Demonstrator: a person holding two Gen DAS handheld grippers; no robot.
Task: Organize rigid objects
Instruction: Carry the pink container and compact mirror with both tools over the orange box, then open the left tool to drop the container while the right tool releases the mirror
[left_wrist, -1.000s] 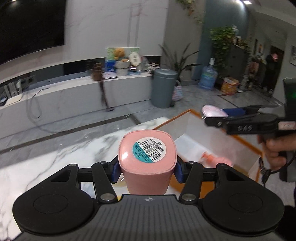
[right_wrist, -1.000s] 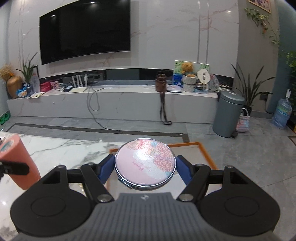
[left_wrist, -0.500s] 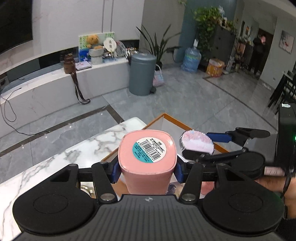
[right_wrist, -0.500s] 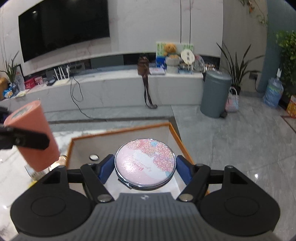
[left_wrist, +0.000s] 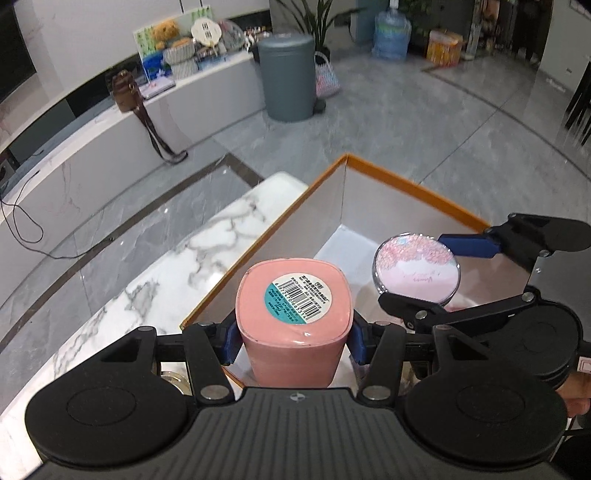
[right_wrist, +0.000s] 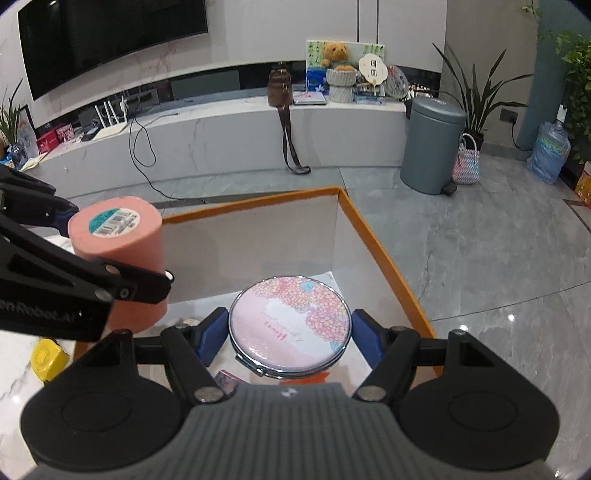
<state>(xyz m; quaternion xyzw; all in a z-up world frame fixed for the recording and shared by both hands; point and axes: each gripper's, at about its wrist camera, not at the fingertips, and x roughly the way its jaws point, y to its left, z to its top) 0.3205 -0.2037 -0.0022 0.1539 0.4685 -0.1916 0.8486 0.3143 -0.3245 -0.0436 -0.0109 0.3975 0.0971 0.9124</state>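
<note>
Box (right_wrist: 380, 258) with orange rim waits below, so left gripper (left_wrist: 291, 341) squeezes the pink cup (left_wrist: 293, 314) and right gripper (right_wrist: 290, 332) squeezes the round mirror (right_wrist: 290, 326), ready to drop in.

Even indoor light, sharp center, fisheye-bent edges, glare on floor (right_wrist: 509, 317).

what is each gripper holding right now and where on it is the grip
Left gripper pinches the pink cup by its opposite side walls, near its labelled end. Right gripper clamps the round floral compact mirror across its rim.
</note>
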